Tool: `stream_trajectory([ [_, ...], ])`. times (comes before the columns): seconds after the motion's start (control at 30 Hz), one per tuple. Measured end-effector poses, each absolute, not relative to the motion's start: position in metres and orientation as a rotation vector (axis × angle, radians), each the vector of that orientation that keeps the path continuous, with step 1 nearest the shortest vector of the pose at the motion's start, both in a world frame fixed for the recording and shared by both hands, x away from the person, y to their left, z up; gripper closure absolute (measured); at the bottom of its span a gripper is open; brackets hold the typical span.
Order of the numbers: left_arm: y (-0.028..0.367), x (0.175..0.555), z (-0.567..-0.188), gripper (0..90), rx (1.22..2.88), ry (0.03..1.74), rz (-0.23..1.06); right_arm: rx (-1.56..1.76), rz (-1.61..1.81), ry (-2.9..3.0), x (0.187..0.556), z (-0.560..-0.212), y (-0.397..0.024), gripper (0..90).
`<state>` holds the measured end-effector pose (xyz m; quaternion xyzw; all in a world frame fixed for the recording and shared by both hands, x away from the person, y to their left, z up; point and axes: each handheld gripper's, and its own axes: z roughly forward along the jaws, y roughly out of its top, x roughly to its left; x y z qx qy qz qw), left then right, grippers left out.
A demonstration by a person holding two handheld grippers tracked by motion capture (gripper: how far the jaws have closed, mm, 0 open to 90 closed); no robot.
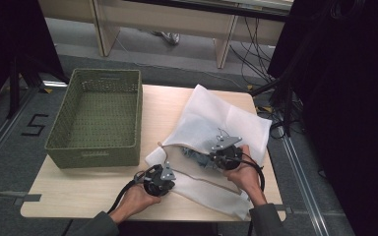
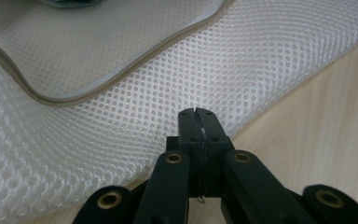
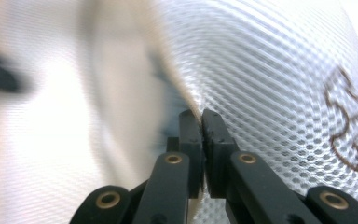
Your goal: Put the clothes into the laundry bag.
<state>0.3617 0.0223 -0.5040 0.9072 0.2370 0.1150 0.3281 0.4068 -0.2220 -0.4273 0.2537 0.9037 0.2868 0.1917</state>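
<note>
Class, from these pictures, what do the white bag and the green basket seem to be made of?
White bag: seemingly soft synthetic mesh fabric, matte; small regular holes, beige zipper edging.
Green basket: seemingly woven or moulded plastic, matte; perforated lattice walls. Exact material unclear.

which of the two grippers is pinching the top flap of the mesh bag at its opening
The right gripper: it is shut on the raised upper flap of the white mesh bag, by the blue cloth inside. The left gripper is clamped on the lower layer.

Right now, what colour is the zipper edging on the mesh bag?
Beige, against the white honeycomb mesh bag; the zipper edging shows best in the left gripper view.
</note>
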Motion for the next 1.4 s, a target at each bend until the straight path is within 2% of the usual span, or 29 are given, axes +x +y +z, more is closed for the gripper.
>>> stream_trajectory([
  [0.13,0.021,0.361,-0.504,88.9,2.370,0.636,0.295,0.621,0.747,2.646,0.387,-0.431,-0.205,88.5],
  [0.17,0.022,0.361,-0.503,88.9,2.373,0.630,0.323,0.607,0.718,2.692,0.383,-0.439,-0.202,88.5],
  [0.27,0.020,0.360,-0.505,88.8,2.358,0.646,0.249,0.639,0.600,2.768,0.383,-0.467,-0.198,88.4],
  [0.33,0.020,0.358,-0.504,88.8,2.372,0.638,0.270,0.615,0.567,2.768,0.388,-0.478,-0.199,88.3],
  [0.43,0.017,0.353,-0.504,88.6,2.372,0.636,0.230,0.673,0.587,2.771,0.389,-0.477,-0.204,88.2],
  [0.7,-0.001,0.336,-0.504,88.4,2.374,0.598,0.244,0.682,0.572,2.745,0.390,-0.475,-0.216,88.1],
  [0.87,-0.015,0.331,-0.505,87.9,2.351,0.573,0.170,0.675,0.588,2.726,0.392,-0.475,-0.223,88.0],
  [0.9,-0.017,0.332,-0.504,87.7,2.390,0.538,0.175,0.687,0.588,2.740,0.392,-0.475,-0.225,87.8],
  [0.97,-0.027,0.331,-0.505,87.4,2.349,0.579,0.188,0.707,0.610,2.728,0.392,-0.475,-0.229,87.7],
  [1.03,-0.033,0.334,-0.505,87.1,2.369,0.536,0.201,0.715,0.612,2.717,0.391,-0.472,-0.232,87.7],
  [1.1,-0.040,0.335,-0.506,86.7,2.341,0.580,0.187,0.699,0.624,2.713,0.391,-0.469,-0.236,87.6],
  [1.23,-0.044,0.343,-0.504,86.3,2.373,0.536,0.178,0.704,0.648,2.669,0.392,-0.466,-0.244,87.3],
  [1.33,-0.051,0.342,-0.506,86.1,2.319,0.600,0.162,0.763,0.647,2.650,0.392,-0.465,-0.248,87.3],
  [1.37,-0.049,0.345,-0.504,85.8,2.370,0.540,0.171,0.746,0.648,2.651,0.393,-0.465,-0.249,87.2],
  [1.4,-0.051,0.342,-0.505,84.3,2.348,0.574,0.158,0.750,0.654,2.645,0.393,-0.465,-0.249,87.1],
])
